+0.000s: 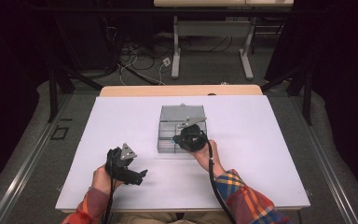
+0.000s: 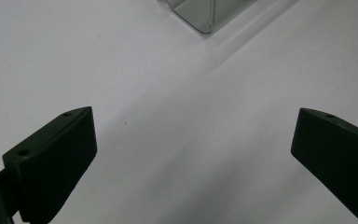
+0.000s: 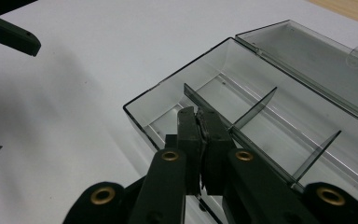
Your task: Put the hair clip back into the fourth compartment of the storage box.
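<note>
Setting: white table top (image 1: 121,121) seen from above, wooden edge along the far side, grey floor with cables beyond.
Box: clear plastic compartment box (image 1: 182,130) near the table's middle, lid (image 1: 182,112) swung fully back and lying flat on the far side.
Box, close up: in the right gripper view, transparent box (image 3: 261,116) with smoky walls, thin dividers splitting the inside into compartments, hinged lid (image 3: 317,56) open behind with a small hanging tab at its edge.
Right gripper: right gripper (image 1: 189,138) over the near half of the box, held from below by a hand with a plaid sleeve, cable trailing back along the forearm.
Right jaws: clenched, the two black pads pressed together around the top edge of an upright divider (image 3: 200,100), seen in the right gripper view at right gripper (image 3: 201,126).
Gripped divider: standing in the near end of the box, tilted little if at all, still inside its compartment row.
Left gripper: left gripper (image 1: 123,165) resting low over bare table, well left of and nearer than the box, grey three-cornered plate on top.
Left jaws: released, spread wide apart with nothing between them, left gripper (image 2: 193,158) above plain white surface.
Box corner: one corner of the box (image 2: 200,14) at the top of the left gripper view, apart from the jaws.
</note>
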`<state>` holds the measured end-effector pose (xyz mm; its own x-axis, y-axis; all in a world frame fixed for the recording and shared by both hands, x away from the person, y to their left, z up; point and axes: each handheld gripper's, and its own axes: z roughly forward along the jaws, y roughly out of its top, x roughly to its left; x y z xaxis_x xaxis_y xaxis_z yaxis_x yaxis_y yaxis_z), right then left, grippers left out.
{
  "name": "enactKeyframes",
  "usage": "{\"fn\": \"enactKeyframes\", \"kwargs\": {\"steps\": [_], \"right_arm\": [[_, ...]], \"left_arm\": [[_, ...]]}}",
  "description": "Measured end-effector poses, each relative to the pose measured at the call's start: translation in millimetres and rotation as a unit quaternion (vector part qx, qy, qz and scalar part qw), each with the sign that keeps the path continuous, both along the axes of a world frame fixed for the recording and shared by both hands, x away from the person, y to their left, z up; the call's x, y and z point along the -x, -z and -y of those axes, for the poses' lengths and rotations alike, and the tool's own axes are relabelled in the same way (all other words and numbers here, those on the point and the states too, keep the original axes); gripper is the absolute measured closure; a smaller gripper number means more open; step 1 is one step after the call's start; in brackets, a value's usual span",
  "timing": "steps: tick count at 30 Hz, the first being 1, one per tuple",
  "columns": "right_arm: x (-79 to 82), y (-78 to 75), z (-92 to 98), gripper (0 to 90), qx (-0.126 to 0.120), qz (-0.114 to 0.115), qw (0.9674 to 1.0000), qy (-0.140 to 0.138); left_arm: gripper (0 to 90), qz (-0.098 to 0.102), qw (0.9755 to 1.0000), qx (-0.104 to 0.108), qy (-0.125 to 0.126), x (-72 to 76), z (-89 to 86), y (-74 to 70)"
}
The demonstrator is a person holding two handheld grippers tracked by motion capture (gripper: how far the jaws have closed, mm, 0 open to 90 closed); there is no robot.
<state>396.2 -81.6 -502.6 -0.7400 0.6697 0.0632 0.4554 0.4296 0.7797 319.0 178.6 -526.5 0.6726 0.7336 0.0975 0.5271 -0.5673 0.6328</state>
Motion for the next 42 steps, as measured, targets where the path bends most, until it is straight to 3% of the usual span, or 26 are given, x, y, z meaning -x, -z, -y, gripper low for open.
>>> {"fn": "enactKeyframes", "kwargs": {"steps": [10,17,20,23,42], "right_arm": [[-6.4,0.9,-9.5,88.9,0.003,0.007,1.0,0.004],[-9.6,7.1,-14.2,88.9,0.016,-0.004,0.9998,0.006],[-11.2,11.6,-16.6,88.9,0.008,0.001,0.9999,0.008],[-11.8,11.8,-17.5,88.8,0.025,-0.009,0.9996,0.007],[-21.1,26.5,-25.1,88.7,0.05,-0.02,0.9983,0.021]], "left_arm": [[0.3,0.001,1.0,0.0,0.001,-0.2,-0.8,-0.3],[0.3,0.002,1.0,0.003,0.0,0.1,-0.7,-0.2],[0.4,0.0,1.0,0.003,0.002,0.1,-0.6,-0.3],[0.3,0.0,1.0,0.001,0.0,0.1,-0.5,-0.3],[0.4,0.001,1.0,0.005,-0.001,0.0,-0.6,0.0]]}}
